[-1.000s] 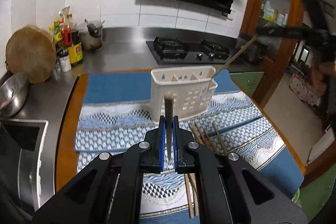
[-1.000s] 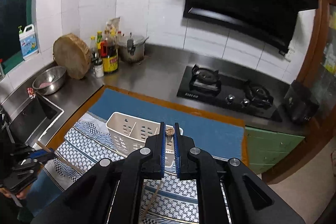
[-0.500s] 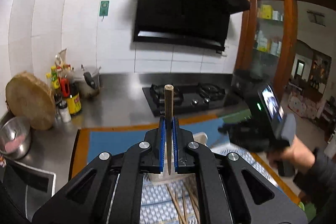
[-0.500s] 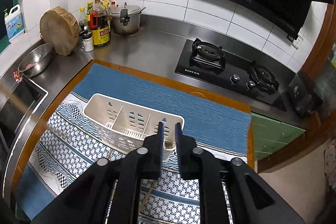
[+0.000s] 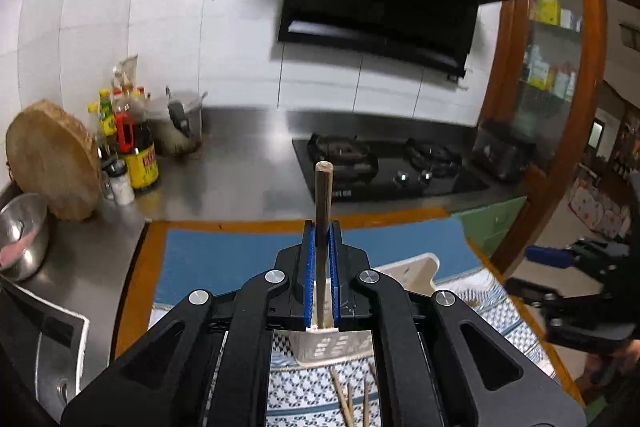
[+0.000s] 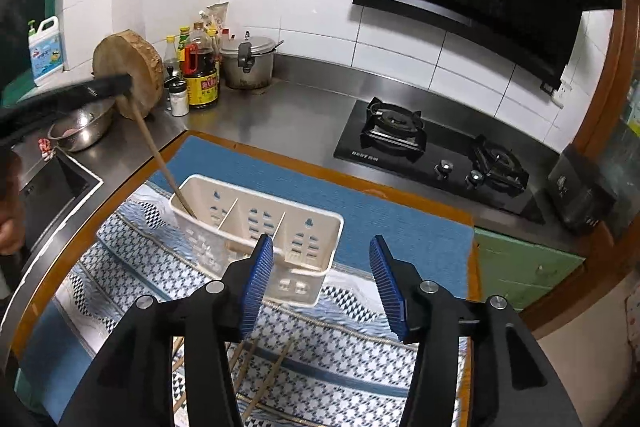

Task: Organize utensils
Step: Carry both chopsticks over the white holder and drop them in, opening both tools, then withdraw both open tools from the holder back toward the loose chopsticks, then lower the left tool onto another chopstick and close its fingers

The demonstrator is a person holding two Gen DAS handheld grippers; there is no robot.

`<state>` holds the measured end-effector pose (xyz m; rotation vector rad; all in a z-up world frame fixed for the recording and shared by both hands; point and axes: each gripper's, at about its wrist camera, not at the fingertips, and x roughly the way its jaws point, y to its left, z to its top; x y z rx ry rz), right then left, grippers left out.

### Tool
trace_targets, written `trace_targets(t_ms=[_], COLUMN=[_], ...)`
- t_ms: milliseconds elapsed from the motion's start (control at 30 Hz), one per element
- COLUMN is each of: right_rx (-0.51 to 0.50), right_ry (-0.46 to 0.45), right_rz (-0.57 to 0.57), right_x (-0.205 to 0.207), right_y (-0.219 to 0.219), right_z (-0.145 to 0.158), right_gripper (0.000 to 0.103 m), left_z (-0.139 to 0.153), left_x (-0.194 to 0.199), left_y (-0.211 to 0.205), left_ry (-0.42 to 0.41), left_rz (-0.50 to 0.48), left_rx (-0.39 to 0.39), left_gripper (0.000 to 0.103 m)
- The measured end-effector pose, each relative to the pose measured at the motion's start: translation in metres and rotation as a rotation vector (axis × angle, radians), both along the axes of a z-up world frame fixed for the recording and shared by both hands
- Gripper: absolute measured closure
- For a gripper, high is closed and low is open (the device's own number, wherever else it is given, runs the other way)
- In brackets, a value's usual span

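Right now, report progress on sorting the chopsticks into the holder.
Done: little shows as finished; the right gripper has just been opening, with nothing between its jaws.
In hand: the left gripper is shut on a chopstick whose lower end dips into the leftmost compartment of the white holder.
Left: several loose chopsticks lie on the patterned cloth in front of the holder.

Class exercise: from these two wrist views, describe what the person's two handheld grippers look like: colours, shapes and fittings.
Both the left gripper and the right gripper are matte black, with angular linkage arms joined by round silver bolts. Their fingers carry ribbed blue pads. No cables or markings show.
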<state>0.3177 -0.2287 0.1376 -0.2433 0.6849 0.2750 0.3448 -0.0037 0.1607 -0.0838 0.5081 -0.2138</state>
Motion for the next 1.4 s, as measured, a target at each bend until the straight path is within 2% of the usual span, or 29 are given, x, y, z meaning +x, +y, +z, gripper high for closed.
trace_targets(t_ms=[200, 267, 333, 400, 600, 800, 1033, 1200, 1400], right_rx=[0.023, 0.039, 0.051, 0.052, 0.056, 0.106, 0.134, 0.148, 0.174], right_ry=[-0.001, 0.009, 0.015, 0.024, 0.059, 0.130, 0.161, 0.181, 0.186], right_rz=[0.009, 0.017, 0.020, 0.023, 0.007, -0.011, -0.062, -0.081, -0.093], right_x=[-0.032, -0.047, -0.064, -0.078, -0.119, -0.152, -0.183, -0.195, -0.200], right_y=[-0.005, -0.005, -0.005, -0.004, -0.001, -0.002, 0.000, -0.001, -0.007], right_z=[-0.024, -0.035, -0.046, -0.057, -0.095, -0.135, -0.171, -0.187, -0.192], right_gripper=[0.053, 0.053, 0.052, 0.050, 0.050, 0.050, 0.050, 0.050, 0.050], left_z=[-0.014, -0.012, -0.009, -0.007, -0.018, -0.057, -0.116, -0.155, -0.190], left_x=[-0.001, -0.006, -0.015, -0.026, -0.072, -0.121, -0.169, -0.189, -0.200], left_y=[-0.003, -0.002, 0.000, 0.000, 0.007, 0.012, 0.027, 0.019, -0.005], left_ry=[0.028, 0.022, 0.007, -0.006, 0.002, 0.059, 0.140, 0.201, 0.265], left_rz=[-0.001, 0.004, 0.015, 0.019, 0.003, -0.022, -0.007, -0.030, -0.091], left_rx=[0.029, 0.025, 0.034, 0.040, 0.035, 0.032, -0.031, -0.036, -0.039], left_gripper=[0.094, 0.089, 0.072, 0.067, 0.062, 0.060, 0.056, 0.056, 0.059])
